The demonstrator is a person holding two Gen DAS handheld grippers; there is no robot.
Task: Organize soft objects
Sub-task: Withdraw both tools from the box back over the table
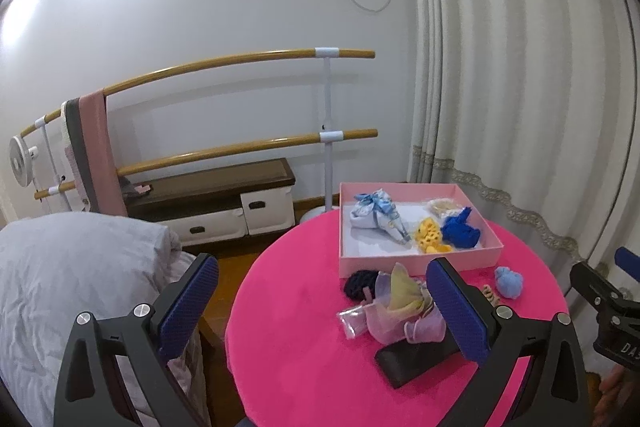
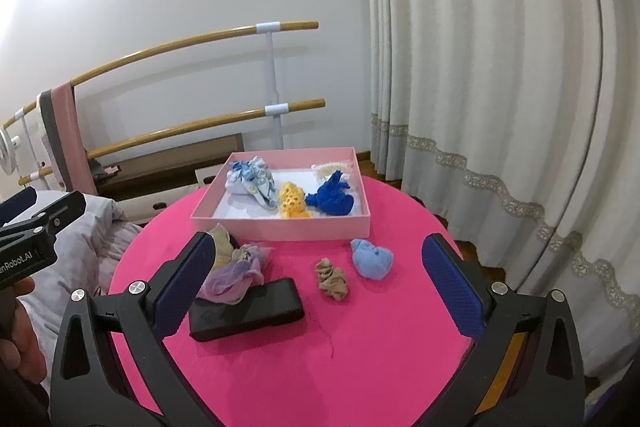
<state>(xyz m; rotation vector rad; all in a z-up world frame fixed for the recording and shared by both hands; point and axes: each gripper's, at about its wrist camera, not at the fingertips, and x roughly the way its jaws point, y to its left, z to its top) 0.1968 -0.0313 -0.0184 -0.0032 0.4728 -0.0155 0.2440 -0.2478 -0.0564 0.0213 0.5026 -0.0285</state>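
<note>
Two grippers hang spread wide w/ nothing held over the round pink table (image 2: 360, 367): left gripper (image 1: 322, 301), right gripper (image 2: 316, 275). Right-wrist view reads "enRobot.AI" on the left tool's body, start cut off; left-wrist view shows "DA" on the right tool, rest cut off. Pink box (image 2: 280, 225) at the table's far side holds a blue-white cloth bundle (image 2: 252, 181), yellow knit (image 2: 292, 205), dark blue cloth (image 2: 332, 199), and a beige item (image 2: 326, 169) partly hidden behind it. Near the box's front wall: light blue ball (image 2: 372, 259), tan scrunchie (image 2: 332, 279), lilac-yellow gauze (image 2: 236, 271) overlapping a black case (image 2: 256, 311). Left finger hides part of the gauze. Dark knit item (image 1: 358, 285) only shows from left wrist
</note>
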